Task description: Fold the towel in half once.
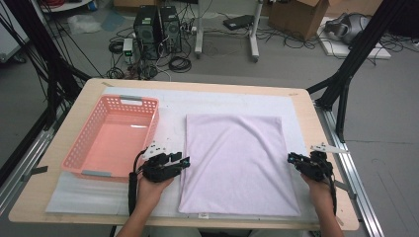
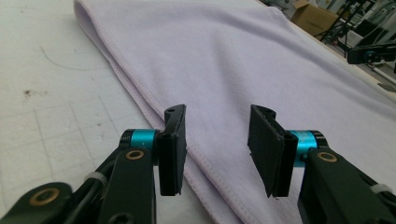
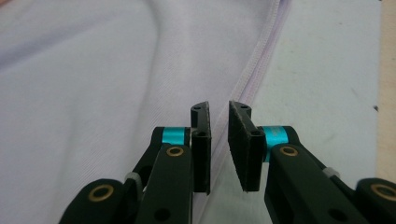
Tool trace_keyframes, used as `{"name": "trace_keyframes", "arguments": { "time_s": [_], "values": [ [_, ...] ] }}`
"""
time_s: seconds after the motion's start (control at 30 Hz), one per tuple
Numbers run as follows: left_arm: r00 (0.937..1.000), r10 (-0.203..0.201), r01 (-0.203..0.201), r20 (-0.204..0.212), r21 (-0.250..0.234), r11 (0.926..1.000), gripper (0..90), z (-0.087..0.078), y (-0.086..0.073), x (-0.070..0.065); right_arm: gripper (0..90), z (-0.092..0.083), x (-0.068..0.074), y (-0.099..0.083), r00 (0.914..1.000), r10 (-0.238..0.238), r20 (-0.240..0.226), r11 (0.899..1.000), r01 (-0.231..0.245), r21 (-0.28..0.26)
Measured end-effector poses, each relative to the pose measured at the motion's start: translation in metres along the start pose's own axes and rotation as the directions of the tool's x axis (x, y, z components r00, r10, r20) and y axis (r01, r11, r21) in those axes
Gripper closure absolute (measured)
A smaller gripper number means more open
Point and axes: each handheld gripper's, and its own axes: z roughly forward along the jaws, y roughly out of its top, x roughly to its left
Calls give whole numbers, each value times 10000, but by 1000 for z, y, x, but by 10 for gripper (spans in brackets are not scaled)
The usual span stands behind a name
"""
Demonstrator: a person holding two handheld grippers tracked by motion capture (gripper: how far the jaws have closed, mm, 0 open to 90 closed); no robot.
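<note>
At the lilac towel [image 1: 239, 163], your half-open left gripper [image 1: 184, 161] and nearly closed, empty right gripper [image 1: 291, 158] should each pinch every hem layer.

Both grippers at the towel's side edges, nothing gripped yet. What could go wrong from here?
1. The lilac towel lies folded in layers; the left gripper, jaws open over the hem, may catch only the top layer.
2. The right gripper has a narrow gap beside the edge, so it might push the hem rather than take it.
3. The pink basket sits close to the left hand; a swing could knock it.
</note>
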Motion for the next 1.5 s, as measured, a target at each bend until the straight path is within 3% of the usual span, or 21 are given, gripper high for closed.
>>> {"name": "trace_keyframes", "arguments": {
  "time_s": [0.17,0.23,0.37,0.47,0.5,0.53,0.6,0.8,0.9,0.93,1.0,1.07,1.1,1.13,1.2,1.27,1.3,1.4,1.5],
  "values": [
    [9998,-143,146,-102,259,9996,590,12,3,5,843,21,-1,6,9995,-313,-57,9972,316,676],
    [9997,-197,201,-138,302,9993,590,14,3,7,872,21,-1,8,9982,-607,40,9959,602,681],
    [9993,-272,282,-251,374,9989,592,16,4,9,880,10,-5,9,9944,-566,898,9973,521,514],
    [9985,-324,336,-435,280,9990,591,18,5,12,844,10,-8,5,9985,-115,532,9980,81,622],
    [9972,-526,544,-534,334,9980,591,19,5,13,759,9,-7,4,9982,-175,566,9985,145,524],
    [9965,-580,605,-607,405,9973,592,19,5,14,734,8,-7,4,9983,-159,556,9988,133,469],
    [9971,-222,279,-721,784,9965,611,22,8,13,733,3,-6,5,9989,-104,463,9999,99,112],
    [9942,-109,231,-1074,1128,9934,634,38,13,13,733,-3,-4,4,9995,-13,320,10000,14,-46],
    [9894,6,210,-1453,1471,9889,688,42,14,12,730,-2,-3,3,9997,-34,255,10000,34,-1],
    [9820,490,-175,-1823,1707,9852,746,43,15,9,728,-2,-3,3,9997,-63,247,10000,64,-22],
    [9721,1103,-709,-2069,1888,9795,833,44,16,5,721,-2,-3,3,9998,-83,192,10000,83,1],
    [9662,1173,-741,-2296,1884,9793,876,43,17,6,720,-3,-3,3,9998,-96,167,10000,96,10],
    [9609,1091,-634,-2546,1814,9814,878,41,18,8,720,-3,-2,3,9999,-79,146,10000,79,18],
    [9604,835,-395,-2657,1669,9852,878,39,18,12,719,-3,-3,2,9998,-119,152,9999,119,2],
    [9715,288,66,-2355,1480,9890,871,35,17,18,719,-4,-3,1,9998,-94,183,10000,93,26],
    [9716,536,-156,-2307,1632,9865,811,35,16,18,709,-4,-4,0,9997,-76,211,10000,76,19],
    [9753,474,-124,-2158,1608,9869,749,35,16,20,703,-4,-4,0,9998,-26,207,10000,26,28],
    [9852,404,-241,-1667,984,9949,615,30,15,21,695,-6,-3,-1,9999,-39,109,10000,40,-7],
    [9920,445,-383,-1185,538,9978,510,25,16,20,700,-5,0,-3,9999,-137,14,9999,137,79]
  ]
}}
